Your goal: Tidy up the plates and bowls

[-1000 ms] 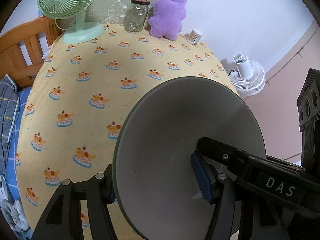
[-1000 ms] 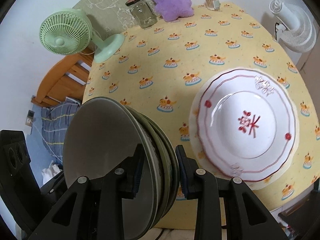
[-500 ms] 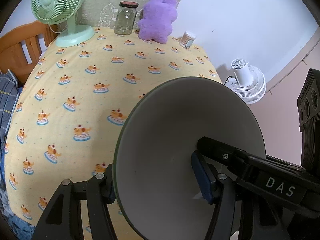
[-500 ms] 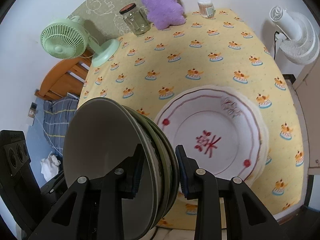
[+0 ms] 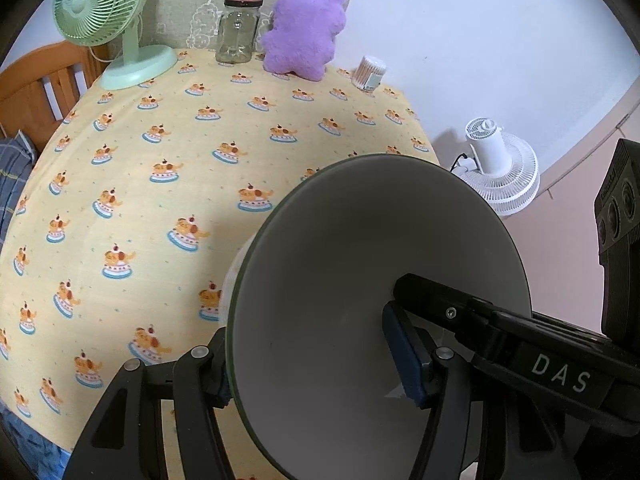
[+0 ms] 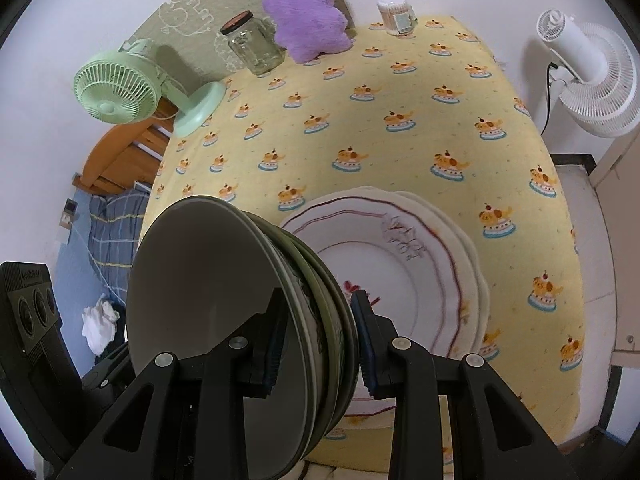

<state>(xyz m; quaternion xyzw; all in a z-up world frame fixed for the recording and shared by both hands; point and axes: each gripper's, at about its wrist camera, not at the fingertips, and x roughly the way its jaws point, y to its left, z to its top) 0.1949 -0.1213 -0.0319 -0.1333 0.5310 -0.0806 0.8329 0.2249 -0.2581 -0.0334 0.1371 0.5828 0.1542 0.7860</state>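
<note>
A stack of green-rimmed bowls (image 6: pixel 224 312), nested and tilted on edge, is held by both grippers and is seen raised above the table (image 6: pixel 400 92). In the right wrist view the right gripper (image 6: pixel 318 340) is clamped on the stack's rim at the lower centre of the frame: one blue pad is pressed inside the innermost bowl and the other against the outermost bowl's outer wall. In the left wrist view the left gripper (image 5: pixel 316 364) is clamped on the same bowls (image 5: pixel 360 280), which fill the lower centre and right of that frame; one finger is set against the outer wall at lower left and the other, marked DAS, lies inside the grey interior. A stack of white plates (image 6: pixel 404 276) with a red scalloped line and a red centre motif rests on the table's near part, at the centre right of the right wrist frame, partly hidden behind the bowls. Whether the bowls touch the plates cannot be told. The table is covered by a yellow cloth with a cake print. Along its far edge, at the top of both frames, a green desk fan (image 5: pixel 108 12), a glass jar (image 5: pixel 238 30) with a dark lid, a purple plush toy (image 5: pixel 306 30) and a container of cotton swabs (image 5: pixel 370 72) are placed. A white floor fan (image 6: pixel 588 72) stands beside the table at the upper right.
</note>
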